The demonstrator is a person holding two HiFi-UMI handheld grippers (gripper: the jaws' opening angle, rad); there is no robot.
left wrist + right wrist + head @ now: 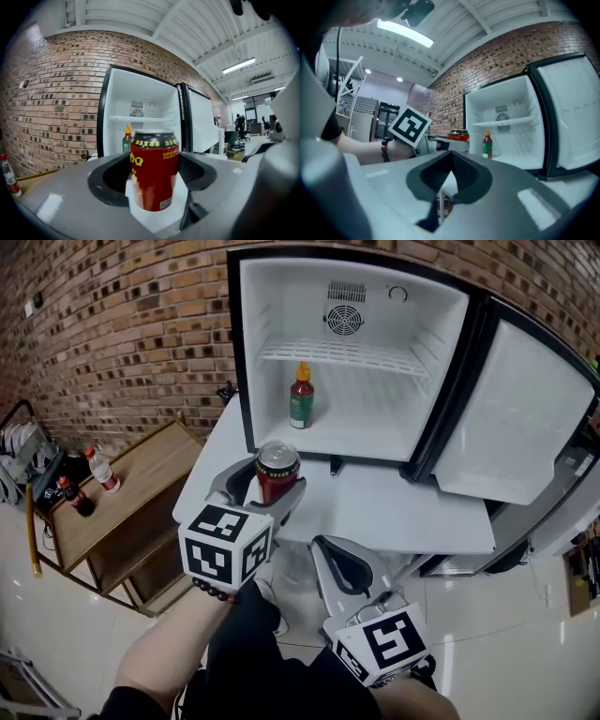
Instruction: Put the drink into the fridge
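- I'm working in front of a brick wall (112, 324), at a white table (412, 512) that carries a small white fridge (272, 315) with its door (511, 418) swung wide open.
- My left gripper (270, 486) is clamped on the red drink can with a silver top (154, 168), held upright just short of the fridge opening.
- My right gripper (339, 563) hangs low by the table edge, jaws together on nothing.
- I judge the carry is under way. Next I must reach in and set the can down beside the red sauce bottle with an orange cap (301, 397) on the fridge floor.
- The wire shelf (347, 354) above is bare.
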